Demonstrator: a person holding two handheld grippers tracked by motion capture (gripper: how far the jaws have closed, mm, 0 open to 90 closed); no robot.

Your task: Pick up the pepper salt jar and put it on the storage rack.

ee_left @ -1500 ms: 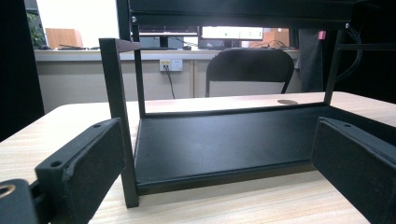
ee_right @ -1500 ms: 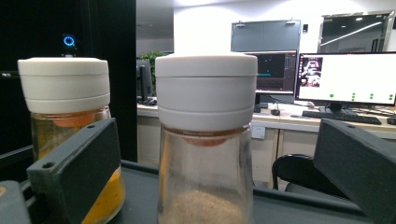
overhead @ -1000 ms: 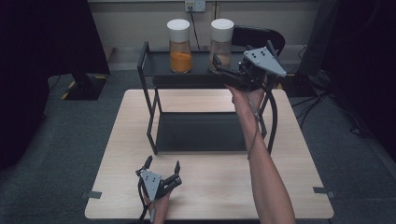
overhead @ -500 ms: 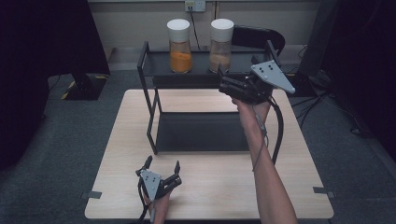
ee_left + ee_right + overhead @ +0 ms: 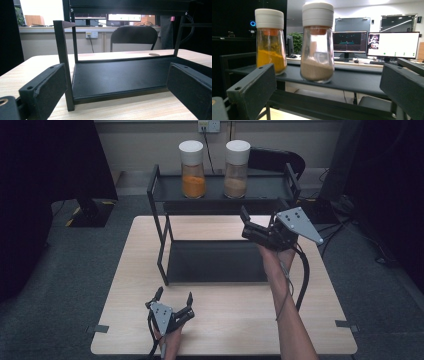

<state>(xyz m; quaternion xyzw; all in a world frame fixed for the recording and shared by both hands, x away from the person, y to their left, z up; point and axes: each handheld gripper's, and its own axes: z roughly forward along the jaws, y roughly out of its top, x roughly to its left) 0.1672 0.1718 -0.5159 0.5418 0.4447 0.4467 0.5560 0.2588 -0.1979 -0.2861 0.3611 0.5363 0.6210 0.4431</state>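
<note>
A black two-tier metal rack (image 5: 160, 222) stands on the far half of the wooden table (image 5: 225, 315). On its top shelf stand two white-capped glass jars: one with orange powder (image 5: 192, 170) (image 5: 270, 41) and one with brown powder (image 5: 236, 169) (image 5: 317, 43). My right gripper (image 5: 257, 226) hovers open in the air in front of the rack's right side, below and right of the brown jar, empty. My left gripper (image 5: 174, 299) rests low near the table's front edge, open and empty, facing the rack's bottom shelf (image 5: 120, 75).
A black chair (image 5: 277, 162) (image 5: 133, 37) stands behind the table. A wall socket (image 5: 209, 126) with a cable is on the back wall. Monitors (image 5: 393, 43) show beyond the rack in the right gripper view. Bare tabletop lies to the front right.
My right gripper has pulled back from the brown jar on the top shelf, moving down and toward the person. Both jars stay put. The left gripper has not moved.
</note>
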